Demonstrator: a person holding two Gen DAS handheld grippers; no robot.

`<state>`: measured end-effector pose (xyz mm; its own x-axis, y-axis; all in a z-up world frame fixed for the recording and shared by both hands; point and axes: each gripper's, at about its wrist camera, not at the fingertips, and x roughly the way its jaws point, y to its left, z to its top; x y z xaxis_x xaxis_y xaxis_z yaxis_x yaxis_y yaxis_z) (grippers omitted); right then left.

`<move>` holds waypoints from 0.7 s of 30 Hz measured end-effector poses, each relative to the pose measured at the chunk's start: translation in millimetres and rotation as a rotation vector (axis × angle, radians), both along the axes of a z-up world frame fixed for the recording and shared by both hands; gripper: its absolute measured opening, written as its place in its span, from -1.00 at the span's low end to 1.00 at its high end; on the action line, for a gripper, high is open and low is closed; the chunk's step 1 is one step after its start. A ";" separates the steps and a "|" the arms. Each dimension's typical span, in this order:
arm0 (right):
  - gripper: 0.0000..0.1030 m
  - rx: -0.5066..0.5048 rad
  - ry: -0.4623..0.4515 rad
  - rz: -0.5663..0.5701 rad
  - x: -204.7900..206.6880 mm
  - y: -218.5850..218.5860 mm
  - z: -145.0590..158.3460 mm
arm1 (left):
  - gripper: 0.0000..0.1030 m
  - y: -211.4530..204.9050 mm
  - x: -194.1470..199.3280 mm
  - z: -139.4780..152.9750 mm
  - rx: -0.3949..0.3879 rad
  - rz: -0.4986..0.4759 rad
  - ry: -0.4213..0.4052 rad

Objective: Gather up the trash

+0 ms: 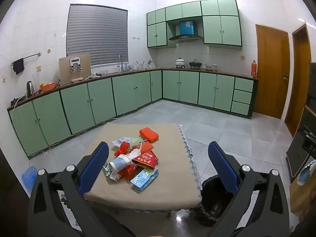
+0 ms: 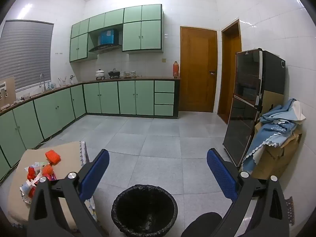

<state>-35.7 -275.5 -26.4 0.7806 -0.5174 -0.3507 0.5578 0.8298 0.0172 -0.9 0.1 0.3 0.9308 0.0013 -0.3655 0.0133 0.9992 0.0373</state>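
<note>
While both grippers' fingers (image 1: 222,166) stand apart and empty, the trash pile (image 1: 134,162) sits untouched on the counter (image 1: 173,181); the bin (image 2: 144,209) looks empty.

1. On the dark appliance (image 1: 308,150) at the right edge of the left wrist view, pale letters that look like "DA" show on a label; the rest is cut off.
2. The red packet (image 1: 145,159) in the trash pile on the table carries gold characters and a round emblem; too small to read.
3. The blue-and-white sachet (image 1: 143,178) bears print; illegible.
</note>
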 end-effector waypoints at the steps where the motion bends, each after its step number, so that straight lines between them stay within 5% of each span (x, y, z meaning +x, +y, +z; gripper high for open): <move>1: 0.88 0.001 0.004 -0.001 0.4 0.0 0.1 | 0.89 -0.1 -0.1 0.1 0.000 -0.001 0.001; 21: 0.88 -0.006 0.007 0.007 0.5 -1.4 2.6 | 0.89 -2.5 -2.0 6.7 -0.003 0.006 0.001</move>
<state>-35.2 -276.8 -23.7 0.7816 -0.5144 -0.3528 0.5524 0.8335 0.0085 -2.9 -2.5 7.0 0.9305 0.0061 -0.3662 0.0068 0.9994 0.0340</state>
